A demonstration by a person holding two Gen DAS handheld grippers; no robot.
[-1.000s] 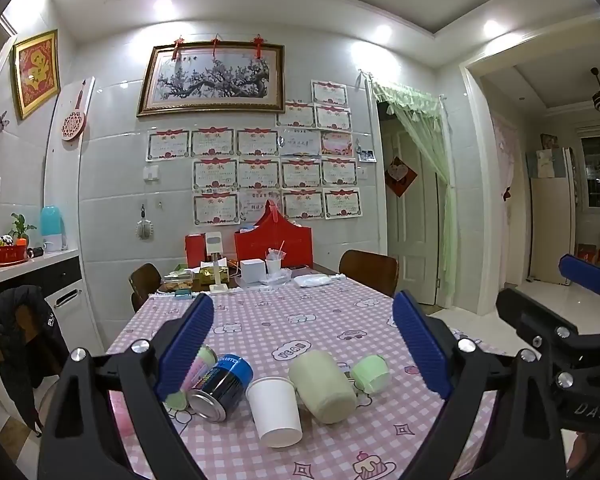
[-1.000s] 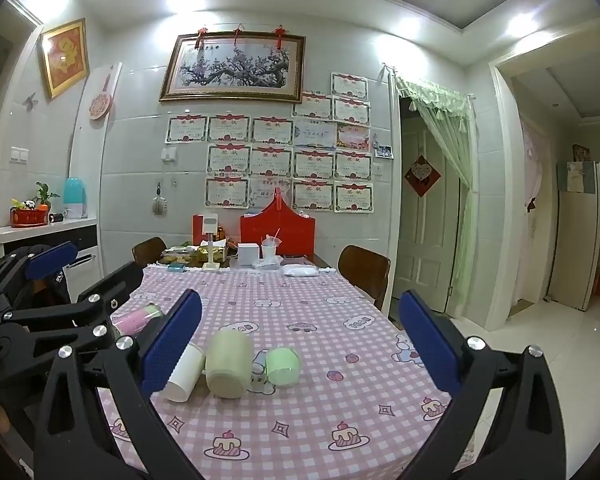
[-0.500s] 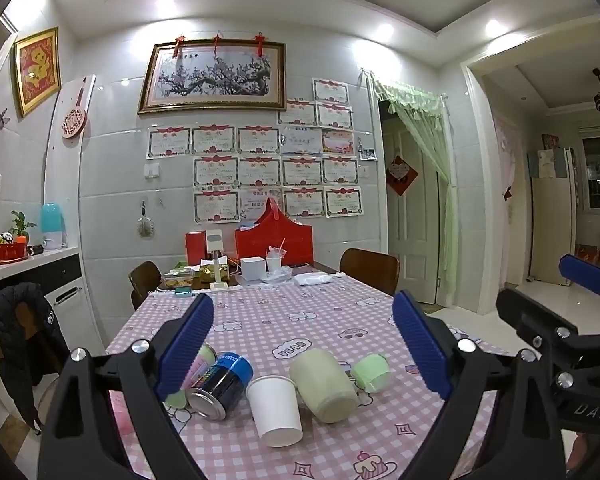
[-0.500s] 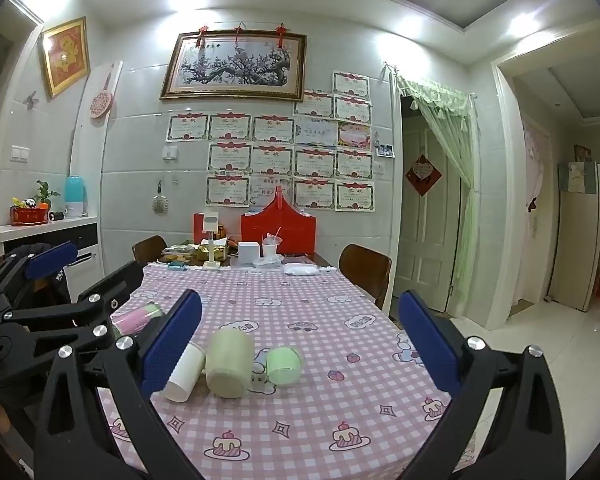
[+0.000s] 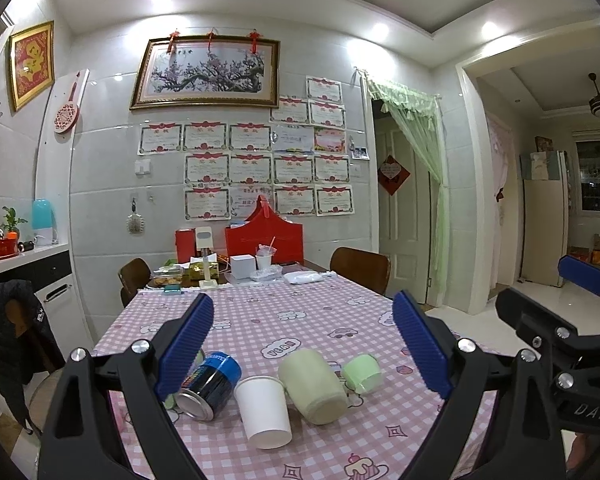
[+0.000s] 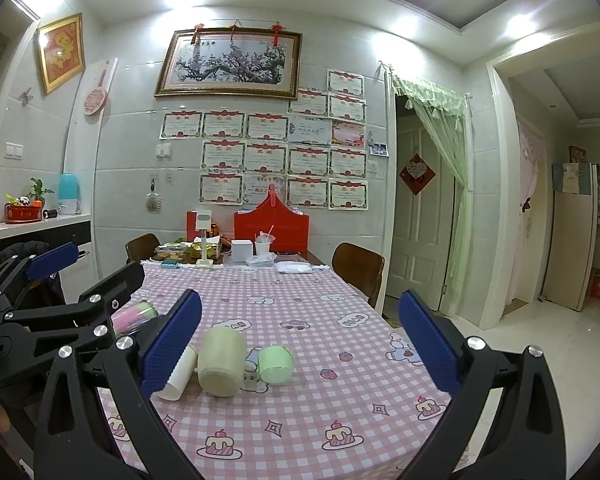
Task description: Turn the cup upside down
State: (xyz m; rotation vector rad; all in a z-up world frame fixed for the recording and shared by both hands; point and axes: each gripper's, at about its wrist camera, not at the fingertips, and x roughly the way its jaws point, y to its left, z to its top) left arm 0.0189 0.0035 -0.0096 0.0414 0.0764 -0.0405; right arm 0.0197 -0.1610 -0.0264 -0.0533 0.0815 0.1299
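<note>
Several cups lie on their sides on the pink checked tablecloth (image 5: 300, 320). A white paper cup (image 5: 265, 412), a pale green mug (image 5: 312, 385) and a small green cup (image 5: 363, 372) lie in a row; they also show in the right wrist view: paper cup (image 6: 179, 374), mug (image 6: 221, 361), small cup (image 6: 276, 364). A pink-and-green cup (image 6: 134, 314) lies further left. My left gripper (image 5: 300, 344) is open and empty, held above and short of the cups. My right gripper (image 6: 300, 340) is open and empty, to the right of the left one.
A blue can (image 5: 210, 384) lies on its side left of the paper cup. The table's far end holds a red box (image 5: 264, 240), a white box (image 5: 242, 266) and clutter. Brown chairs (image 5: 360, 268) stand at both sides. A counter (image 5: 20, 256) runs along the left.
</note>
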